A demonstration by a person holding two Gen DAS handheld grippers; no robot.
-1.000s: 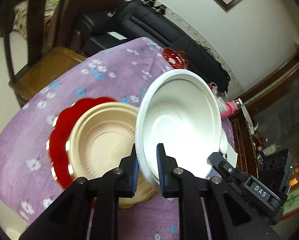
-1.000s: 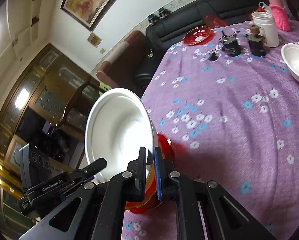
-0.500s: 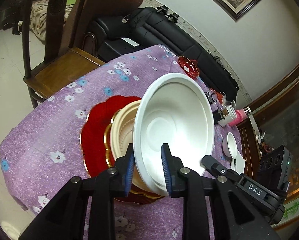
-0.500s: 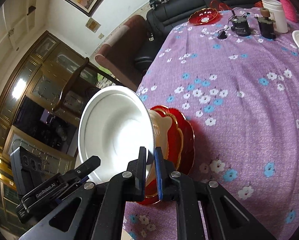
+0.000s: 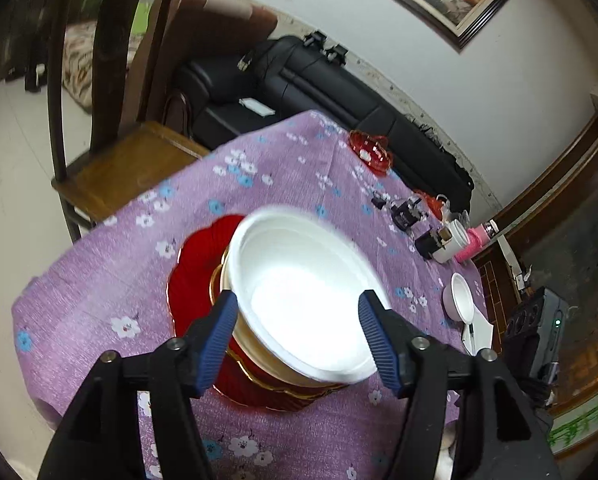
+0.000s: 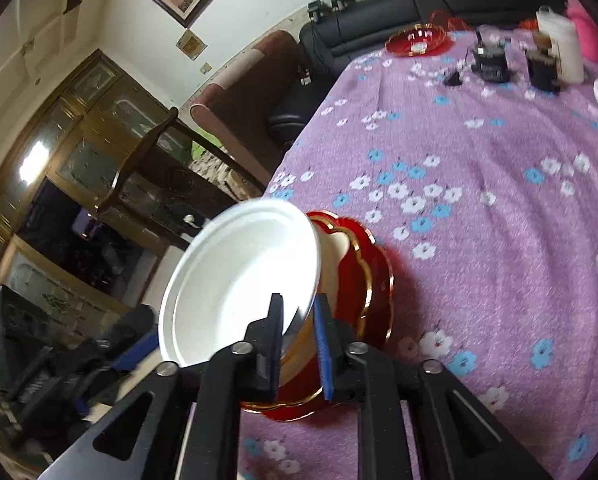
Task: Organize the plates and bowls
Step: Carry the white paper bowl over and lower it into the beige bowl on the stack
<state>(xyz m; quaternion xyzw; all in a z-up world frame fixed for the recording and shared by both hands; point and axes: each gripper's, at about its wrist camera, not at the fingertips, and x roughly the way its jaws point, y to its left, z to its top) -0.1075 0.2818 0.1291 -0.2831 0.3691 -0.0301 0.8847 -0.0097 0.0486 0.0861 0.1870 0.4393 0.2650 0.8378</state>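
Observation:
A large white bowl (image 5: pixel 299 292) sits nested in a beige bowl (image 5: pixel 255 348) on a red scalloped plate (image 5: pixel 191 280) with a gold rim, near the table's front corner. My left gripper (image 5: pixel 297 332) is open, its blue pads on either side of the white bowl and apart from it. In the right wrist view my right gripper (image 6: pixel 299 344) has its jaws slightly parted around the rim of the white bowl (image 6: pixel 239 280), with a small gap showing. The beige bowl (image 6: pixel 335 248) and red plate (image 6: pixel 363 280) lie beneath.
The table has a purple flowered cloth (image 5: pixel 259 168). A small white bowl (image 5: pixel 461 296) and another red dish (image 5: pixel 371 152) stand farther back, with black devices (image 5: pixel 407 212), a white cup (image 5: pixel 455 240) and a pink bottle (image 5: pixel 475 240). A wooden chair (image 5: pixel 111 152) stands left of the table.
The white bowl went from held tilted above the stack down into the beige bowl. My left gripper has opened wide and let go of its rim. My right gripper's jaws have parted slightly.

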